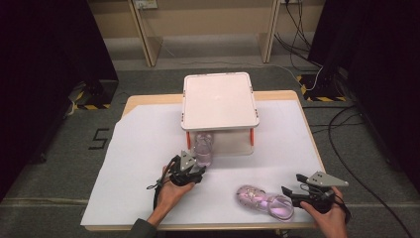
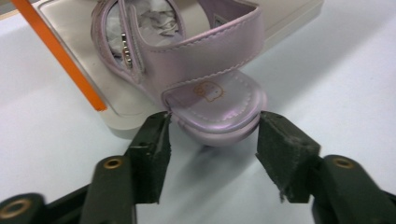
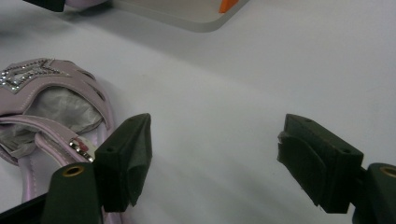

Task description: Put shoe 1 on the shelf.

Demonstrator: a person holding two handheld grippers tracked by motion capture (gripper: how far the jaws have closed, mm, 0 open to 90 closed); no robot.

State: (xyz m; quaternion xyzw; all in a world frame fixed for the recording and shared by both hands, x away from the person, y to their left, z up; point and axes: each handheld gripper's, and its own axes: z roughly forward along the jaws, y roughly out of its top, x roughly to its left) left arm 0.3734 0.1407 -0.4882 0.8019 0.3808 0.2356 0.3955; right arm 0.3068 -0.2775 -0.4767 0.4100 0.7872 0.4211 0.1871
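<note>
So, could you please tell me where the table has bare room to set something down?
The white sheet is bare left of the rack, and right of it toward the table's right edge. It is crowded in front of the rack, around one sandal, and near the second sandal.

Wooden desk (image 1: 130, 103) covered by a white paper sheet (image 1: 148, 148); a white two-tier plastic rack (image 1: 220, 101) stands at the rear, one lilac sandal (image 1: 203, 148) under it, another (image 1: 264, 202) well in front.
</note>
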